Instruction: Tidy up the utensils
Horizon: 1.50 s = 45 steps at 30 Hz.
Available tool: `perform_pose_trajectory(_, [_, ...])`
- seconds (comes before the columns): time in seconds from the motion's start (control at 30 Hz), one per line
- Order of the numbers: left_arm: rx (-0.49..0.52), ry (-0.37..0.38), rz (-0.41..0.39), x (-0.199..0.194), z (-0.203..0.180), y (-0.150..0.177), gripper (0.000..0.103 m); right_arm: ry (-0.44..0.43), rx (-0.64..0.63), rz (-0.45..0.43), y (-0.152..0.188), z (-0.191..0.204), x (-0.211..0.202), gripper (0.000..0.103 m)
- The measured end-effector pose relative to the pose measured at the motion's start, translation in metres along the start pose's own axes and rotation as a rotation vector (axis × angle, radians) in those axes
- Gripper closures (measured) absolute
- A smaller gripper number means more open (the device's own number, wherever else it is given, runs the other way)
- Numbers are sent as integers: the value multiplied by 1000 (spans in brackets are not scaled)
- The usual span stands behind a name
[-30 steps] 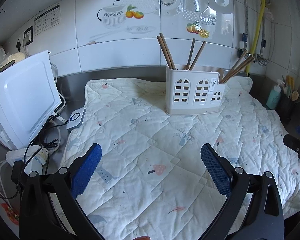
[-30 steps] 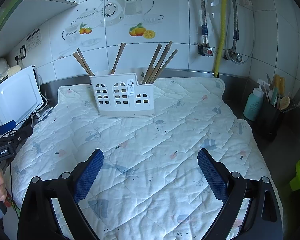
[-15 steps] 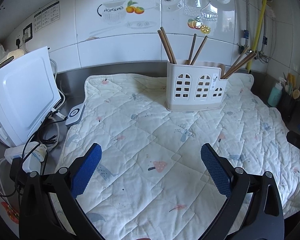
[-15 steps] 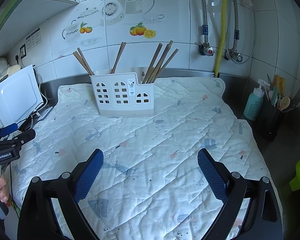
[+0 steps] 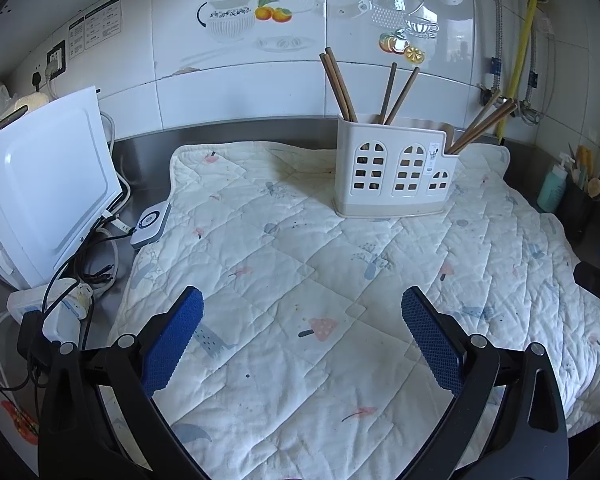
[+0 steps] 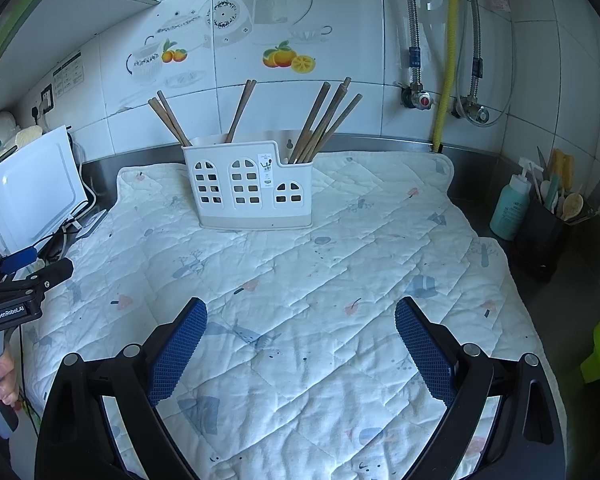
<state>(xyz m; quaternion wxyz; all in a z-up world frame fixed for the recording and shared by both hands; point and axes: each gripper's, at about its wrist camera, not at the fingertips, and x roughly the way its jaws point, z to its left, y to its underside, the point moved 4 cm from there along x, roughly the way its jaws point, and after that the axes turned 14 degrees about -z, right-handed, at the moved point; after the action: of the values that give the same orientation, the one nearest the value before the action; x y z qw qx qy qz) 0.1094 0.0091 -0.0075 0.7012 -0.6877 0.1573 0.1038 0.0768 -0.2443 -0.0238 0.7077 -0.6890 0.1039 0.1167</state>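
While both grippers (image 5: 302, 332) (image 6: 300, 334) gape wide, empty, utensil holder (image 5: 394, 170) stands well ahead

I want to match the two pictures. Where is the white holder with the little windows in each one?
Left wrist view: the white utensil holder stands on the quilted mat, upper right of centre.
Right wrist view: the same holder stands upper left of centre.
Shared landmark: the yellow hose on the tiled wall, right of the holder.

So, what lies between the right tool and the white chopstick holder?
Only bare quilted mat: nothing rests between the open right tool and the chopstick holder. The right wrist view shows this.
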Motion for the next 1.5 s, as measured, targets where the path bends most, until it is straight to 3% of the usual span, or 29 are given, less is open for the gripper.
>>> perform_pose_trajectory(1.5, [-27, 15, -9, -2, 2, 0, 5, 4, -1, 16, 5, 1, 1, 11])
